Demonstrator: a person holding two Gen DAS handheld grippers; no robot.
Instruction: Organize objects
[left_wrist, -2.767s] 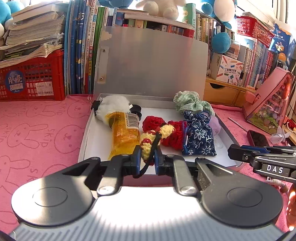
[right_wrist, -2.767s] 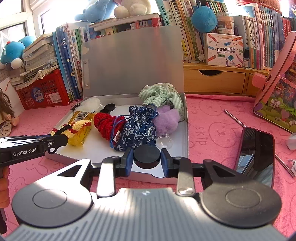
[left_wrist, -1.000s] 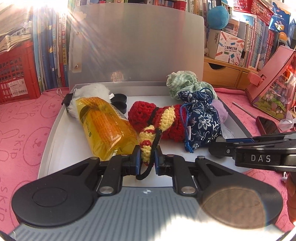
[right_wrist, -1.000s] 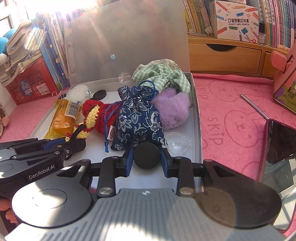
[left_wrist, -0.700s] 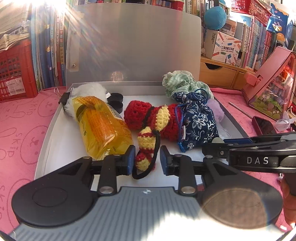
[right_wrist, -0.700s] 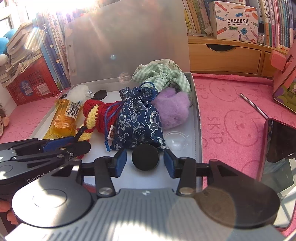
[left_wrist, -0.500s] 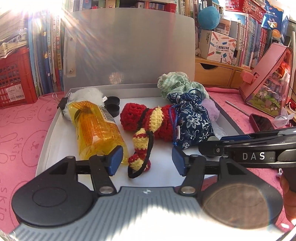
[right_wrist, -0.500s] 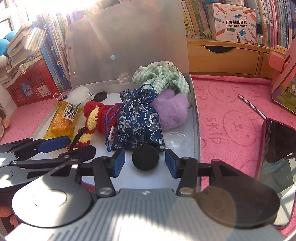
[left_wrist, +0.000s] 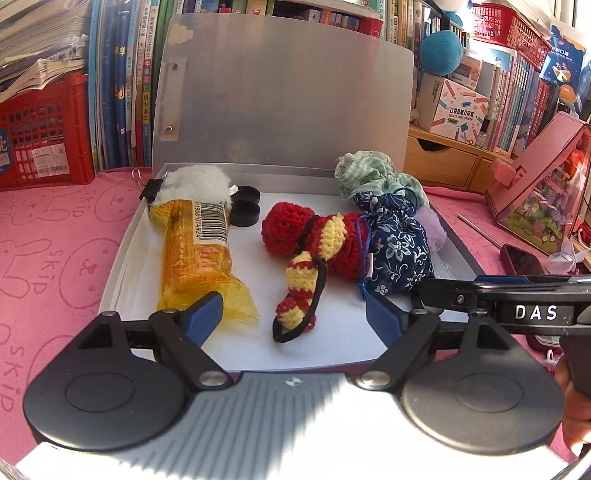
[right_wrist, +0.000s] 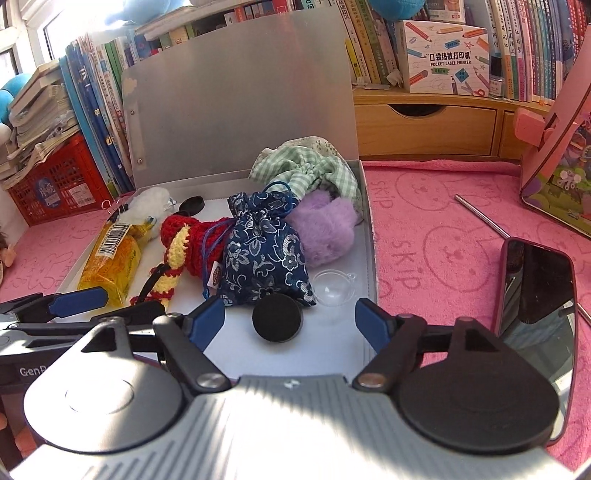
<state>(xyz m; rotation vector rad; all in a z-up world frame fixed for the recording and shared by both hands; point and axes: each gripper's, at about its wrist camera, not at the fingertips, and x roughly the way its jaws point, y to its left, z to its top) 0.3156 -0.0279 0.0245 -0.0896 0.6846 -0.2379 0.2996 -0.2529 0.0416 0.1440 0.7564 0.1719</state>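
Table (right_wrist: 443, 229) under a pink rabbit-print cloth, books and a red crate (left_wrist: 40, 136) stacked along the back. On it, an open grey box (left_wrist: 122, 258), lid (left_wrist: 288, 96) standing upright, white liner on the floor.

Contents, biggest down:
- Yellow snack packet (left_wrist: 195, 258) lies lengthwise along the box's left side, barcode end toward the lid.
- Red and yellow crochet piece (left_wrist: 314, 243) in the middle, its striped tail with a black cord running toward you.
- Navy floral drawstring pouch (right_wrist: 262, 251) leans against the crochet's right side.
- Green gingham pouch (right_wrist: 306, 170) in the back right corner; purple fluffy ball (right_wrist: 325, 232) just in front of it, touching the navy pouch.
- White fluffy ball (left_wrist: 195, 181) at the back left, against the packet's end, black binder clip (left_wrist: 151, 188) beside it.
- Two black caps (left_wrist: 245, 206) stacked near the white ball.
- Black disc (right_wrist: 277, 317) rests on the liner at the front, just before the navy pouch.
- Clear dome (right_wrist: 332, 288) to the disc's right, near the box's right wall.

Your left tongs (left_wrist: 295, 317) are spread wide, nothing in them, tips either side of the crochet tail without touching it. Your right tongs (right_wrist: 291, 317) are also spread wide and empty; the disc sits between the tips, clear of both.

Dark phone (right_wrist: 535, 295) lies on the cloth right of the box.
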